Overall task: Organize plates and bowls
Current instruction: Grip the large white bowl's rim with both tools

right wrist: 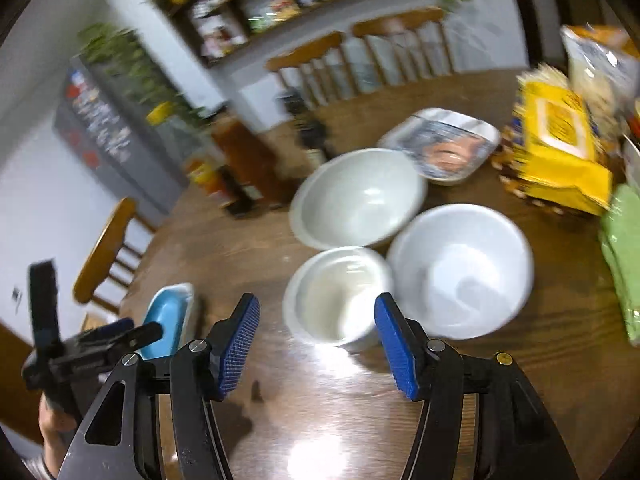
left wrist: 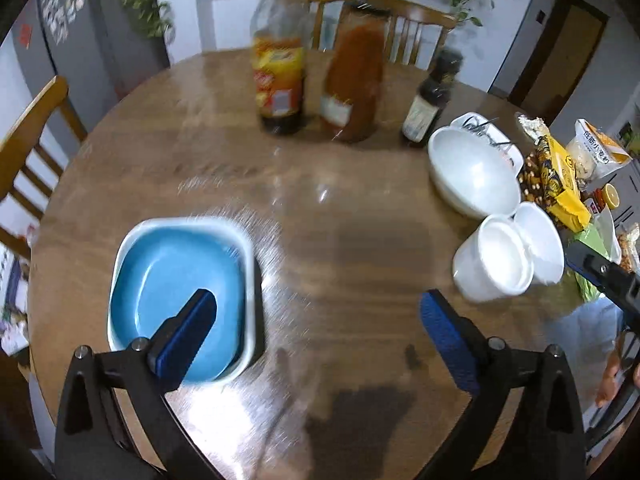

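A blue plate (left wrist: 176, 284) lies stacked in a pale square dish (left wrist: 248, 264) at the table's near left; it also shows in the right wrist view (right wrist: 164, 320). My left gripper (left wrist: 320, 312) is open and empty above the table, its left finger over the blue plate. Three white bowls stand at the right: a wide one (right wrist: 356, 196), a small deep one (right wrist: 336, 292) and another wide one (right wrist: 460, 268). A patterned square plate (right wrist: 440, 144) lies behind them. My right gripper (right wrist: 316, 340) is open and empty just before the small bowl.
Two large bottles (left wrist: 280, 72) (left wrist: 352, 80) and a small dark bottle (left wrist: 428, 100) stand at the table's far side. Snack bags (right wrist: 556, 144) and a green cloth (right wrist: 624, 256) crowd the right edge. Wooden chairs (left wrist: 28, 148) ring the round table (left wrist: 360, 208).
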{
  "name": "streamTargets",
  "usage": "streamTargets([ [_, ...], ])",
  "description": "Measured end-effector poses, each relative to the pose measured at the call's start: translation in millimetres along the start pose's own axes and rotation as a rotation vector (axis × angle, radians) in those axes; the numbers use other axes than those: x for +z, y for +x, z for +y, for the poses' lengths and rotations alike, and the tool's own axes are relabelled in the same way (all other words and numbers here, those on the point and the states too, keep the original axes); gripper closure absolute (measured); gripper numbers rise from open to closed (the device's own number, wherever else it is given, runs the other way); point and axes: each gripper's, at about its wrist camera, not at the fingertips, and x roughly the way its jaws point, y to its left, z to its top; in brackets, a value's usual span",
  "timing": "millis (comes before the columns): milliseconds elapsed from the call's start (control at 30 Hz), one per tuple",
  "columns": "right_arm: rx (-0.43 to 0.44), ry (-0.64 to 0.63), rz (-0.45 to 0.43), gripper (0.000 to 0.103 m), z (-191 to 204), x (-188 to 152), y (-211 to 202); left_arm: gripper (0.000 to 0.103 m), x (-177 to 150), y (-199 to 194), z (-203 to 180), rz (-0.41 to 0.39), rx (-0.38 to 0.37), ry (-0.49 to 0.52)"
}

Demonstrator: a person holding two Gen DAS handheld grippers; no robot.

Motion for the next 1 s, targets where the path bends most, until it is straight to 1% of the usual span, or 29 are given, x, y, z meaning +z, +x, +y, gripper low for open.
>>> streamTargets([
  [67, 0.019, 0.062, 0.012, 0.042, -19, 14, 5, 0.001, 11, 6, -16, -0.013, 0.008, 0.02],
  [100, 0.013, 0.071, 0.009, 0.042, -23, 20, 6, 0.001, 18, 10, -23, -0.011, -0.001, 0.023],
  [167, -0.015, 0.061, 0.008, 0.042, -27, 35, 15, 0.001, 29, 17, -33, 0.0, -0.028, 0.023],
  [233, -0.011, 0.038, 0.014, 0.042, -27, 49, 26, 0.001, 40, 26, -44, 0.01, -0.042, 0.03],
  [300, -0.036, 0.016, 0.027, 0.042, -28, 60, 39, 0.001, 51, 35, -54, 0.014, -0.055, 0.029],
  [333, -0.058, -0.002, 0.039, 0.042, -27, 67, 49, 0.001, 56, 42, -60, 0.022, -0.077, 0.028],
  [400, -0.117, -0.017, 0.067, 0.042, -33, 80, 67, 0.002, 64, 58, -70, 0.054, -0.106, 0.02],
  [433, -0.136, -0.017, 0.078, 0.042, -34, 83, 74, 0.003, 69, 69, -75, 0.078, -0.116, 0.013],
  [467, -0.146, -0.02, 0.092, 0.042, -36, 87, 83, 0.005, 73, 78, -79, 0.096, -0.123, 0.007],
  [500, -0.156, -0.025, 0.098, 0.042, -38, 88, 86, 0.011, 78, 89, -82, 0.114, -0.126, -0.002],
  [567, -0.185, -0.038, 0.112, 0.042, -40, 94, 97, 0.019, 86, 105, -87, 0.14, -0.122, -0.01],
  [633, -0.194, -0.048, 0.128, 0.043, -41, 98, 103, 0.027, 90, 120, -91, 0.167, -0.115, -0.012],
  [667, -0.192, -0.052, 0.138, 0.045, -42, 99, 107, 0.036, 91, 125, -92, 0.182, -0.118, -0.01],
  [700, -0.183, -0.057, 0.144, 0.054, -44, 101, 109, 0.049, 91, 132, -94, 0.199, -0.126, -0.011],
  [733, -0.173, -0.069, 0.153, 0.059, -43, 101, 112, 0.056, 92, 135, -93, 0.208, -0.137, -0.017],
  [767, -0.174, -0.079, 0.159, 0.073, -42, 102, 114, 0.069, 92, 140, -92, 0.22, -0.159, -0.025],
  [800, -0.174, -0.094, 0.161, 0.084, -41, 101, 116, 0.075, 92, 143, -92, 0.23, -0.176, -0.031],
  [833, -0.17, -0.111, 0.158, 0.085, -39, 100, 116, 0.075, 92, 144, -92, 0.23, -0.183, -0.032],
  [867, -0.173, -0.125, 0.156, 0.089, -37, 99, 117, 0.079, 93, 143, -91, 0.226, -0.187, -0.026],
  [900, -0.171, -0.141, 0.157, 0.094, -35, 98, 118, 0.086, 93, 141, -94, 0.219, -0.189, -0.007],
  [933, -0.166, -0.147, 0.152, 0.094, -33, 98, 118, 0.09, 94, 139, -95, 0.215, -0.184, 0.007],
  [1000, -0.159, -0.146, 0.14, 0.094, -30, 100, 117, 0.089, 95, 133, -95, 0.194, -0.165, 0.025],
])
